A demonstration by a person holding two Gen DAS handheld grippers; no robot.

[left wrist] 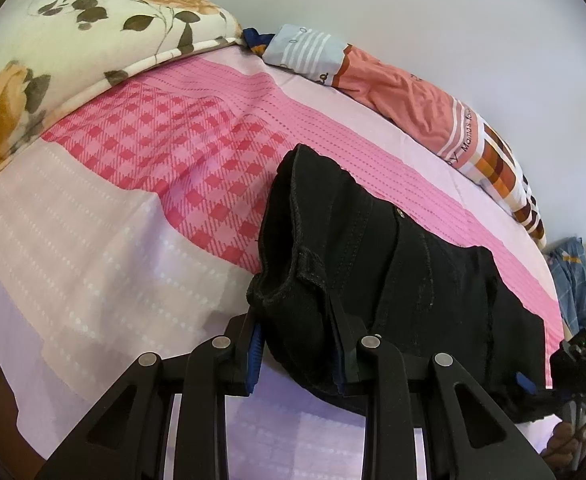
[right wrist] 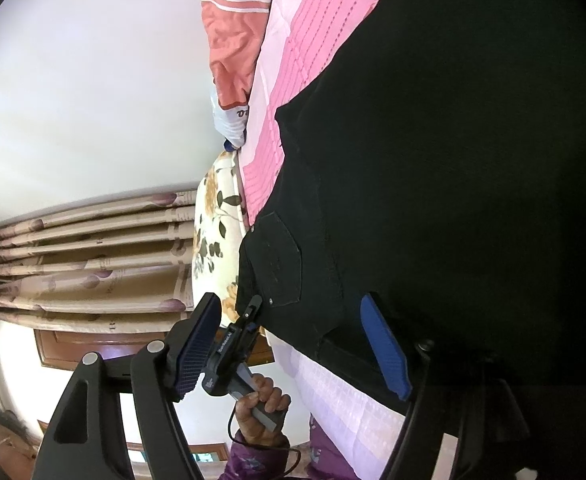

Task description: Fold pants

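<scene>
Black pants [left wrist: 393, 264] lie on a pink bed sheet [left wrist: 141, 168], folded with the waistband near me. My left gripper [left wrist: 297, 356] is shut on a bunched waistband corner of the pants between its blue pads. In the right wrist view, which is rolled sideways, the pants [right wrist: 413, 180] fill the right side. My right gripper [right wrist: 293, 352] is open, with the pants' edge lying between its blue pads [right wrist: 385, 348], touching the right one. The left gripper [right wrist: 237, 344] shows there in a hand, gripping the pants' corner.
A floral pillow [left wrist: 73, 36] lies at the bed's far left. A striped orange and patchwork quilt [left wrist: 413, 92] runs along the white wall [left wrist: 413, 4]. Curtains [right wrist: 85, 260] and a wooden frame stand behind. More clothes [left wrist: 577, 280] pile at the right.
</scene>
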